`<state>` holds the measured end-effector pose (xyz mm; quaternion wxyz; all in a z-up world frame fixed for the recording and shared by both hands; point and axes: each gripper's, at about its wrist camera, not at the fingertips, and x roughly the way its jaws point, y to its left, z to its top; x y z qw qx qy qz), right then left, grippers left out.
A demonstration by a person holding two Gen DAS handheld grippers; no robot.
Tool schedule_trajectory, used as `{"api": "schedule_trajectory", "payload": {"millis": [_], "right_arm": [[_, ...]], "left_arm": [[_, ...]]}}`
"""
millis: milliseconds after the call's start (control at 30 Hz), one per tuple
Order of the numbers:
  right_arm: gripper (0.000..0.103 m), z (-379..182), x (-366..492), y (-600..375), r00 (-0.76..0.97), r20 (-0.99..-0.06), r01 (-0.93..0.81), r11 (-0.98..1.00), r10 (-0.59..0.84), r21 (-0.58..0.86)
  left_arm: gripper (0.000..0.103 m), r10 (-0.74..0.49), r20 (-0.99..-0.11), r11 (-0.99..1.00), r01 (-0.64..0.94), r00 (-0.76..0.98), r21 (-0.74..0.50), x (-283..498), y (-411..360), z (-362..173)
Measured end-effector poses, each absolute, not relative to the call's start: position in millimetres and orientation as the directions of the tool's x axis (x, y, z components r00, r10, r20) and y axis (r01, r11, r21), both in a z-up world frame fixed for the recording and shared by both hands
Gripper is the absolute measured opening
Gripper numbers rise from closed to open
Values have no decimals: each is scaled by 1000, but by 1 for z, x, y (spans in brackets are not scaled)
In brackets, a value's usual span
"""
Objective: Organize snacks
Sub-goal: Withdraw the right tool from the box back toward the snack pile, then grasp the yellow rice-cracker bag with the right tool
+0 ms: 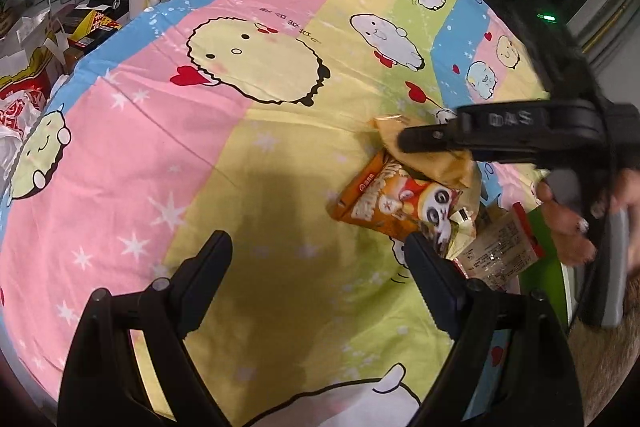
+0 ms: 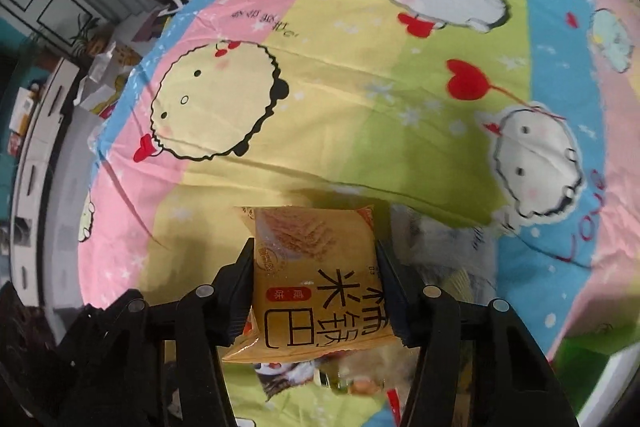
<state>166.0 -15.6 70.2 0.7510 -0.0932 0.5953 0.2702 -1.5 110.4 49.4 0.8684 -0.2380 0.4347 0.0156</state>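
Yellow snack pack (image 2: 316, 279), flat pillow-style pouch with big black Chinese characters, a small red oval label and a photo of golden crispy sheets near the top. Looks slightly puffed, seams crimped at both ends. Sits raised over the cartoon bedsheet (image 2: 360, 87), clamped by the right gripper (image 2: 316, 291), both black fingers pressed against the pack's left and right edges, so closed about as far as the pouch width allows. Same pack visible from the left wrist view (image 1: 432, 155), pinched under the right gripper (image 1: 424, 141) just above the pile.

Below it on the bed: orange panda snack bag (image 1: 396, 207) lying tilted, touching a clear wrapped packet (image 1: 500, 247) with printed text and a red edge. Bit of a green box (image 1: 548, 267) poking out at the right, half hidden by the hand (image 1: 576, 223) on the right gripper's handle.

Left gripper (image 1: 320, 267) spread wide, nothing between the fingers, right fingertip just beside the panda bag's lower corner, can't tell whether actually touching. Hovering over the yellow stripe of the sheet.
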Motion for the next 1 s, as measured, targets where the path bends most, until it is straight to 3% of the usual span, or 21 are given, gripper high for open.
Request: {"api": "schedule_trajectory", "payload": {"millis": [300, 433, 667, 867, 1000], "right_arm": [[57, 123, 89, -69, 323, -832, -475, 838, 452, 270], [57, 114, 39, -92, 413, -792, -431, 863, 449, 264], [57, 73, 4, -116, 437, -832, -317, 925, 340, 212], [58, 53, 8, -123, 355, -858, -299, 915, 371, 272], [68, 67, 3, -141, 385, -814, -293, 894, 435, 339]], "left_arm": [[89, -156, -759, 900, -225, 632, -372, -4, 102, 52], [89, -143, -764, 909, -222, 630, -353, -4, 92, 52], [89, -126, -765, 927, -199, 631, -317, -6, 75, 53], [88, -109, -769, 941, -184, 630, -285, -8, 62, 54], [84, -98, -761, 949, -169, 641, -265, -14, 54, 60]]}}
